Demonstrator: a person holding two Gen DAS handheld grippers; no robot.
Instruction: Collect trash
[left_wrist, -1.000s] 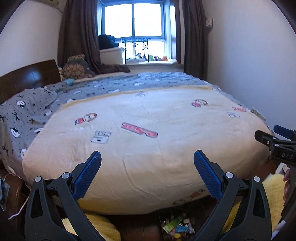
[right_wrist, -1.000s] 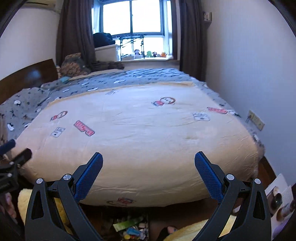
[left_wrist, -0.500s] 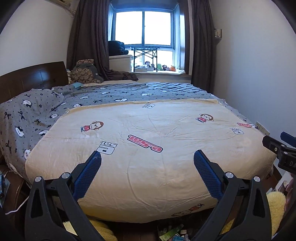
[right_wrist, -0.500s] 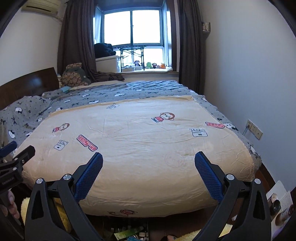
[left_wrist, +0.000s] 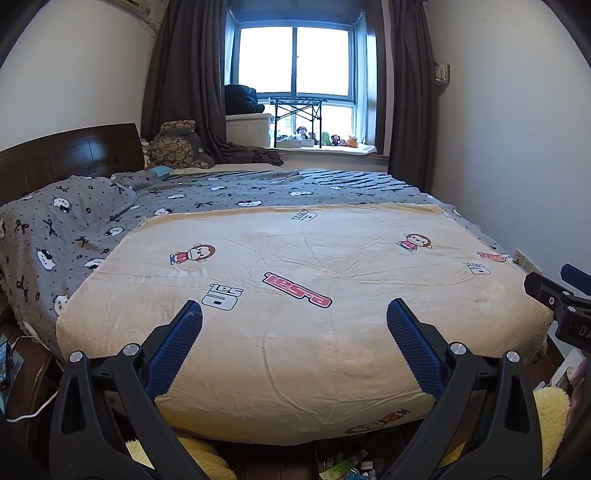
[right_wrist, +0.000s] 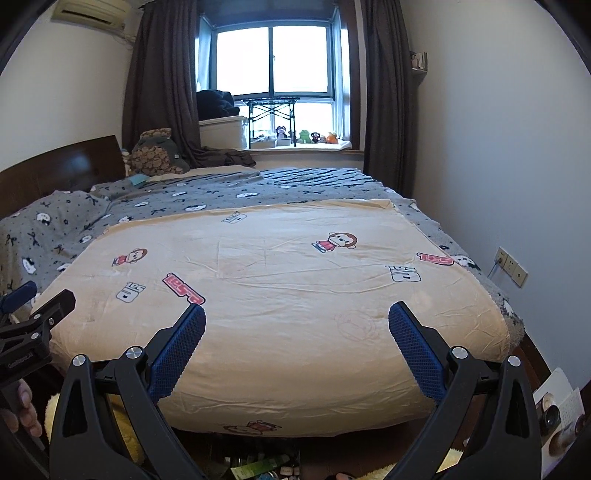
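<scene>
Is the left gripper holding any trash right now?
No, the left gripper is open with nothing between its blue pads, and the trash lies on the floor below the bed.

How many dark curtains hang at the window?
2. The left curtain hangs on the left side of the window; the right curtain hangs on the other side. No others show.

A cream cartoon-printed blanket (left_wrist: 303, 295) lies on the grey patterned bedspread (left_wrist: 74, 229). Dark wooden headboard (left_wrist: 70, 155) at left; window sill with small plush toys (left_wrist: 325, 140) behind; small scattered wrappers (right_wrist: 266, 467) on the floor in front.
</scene>
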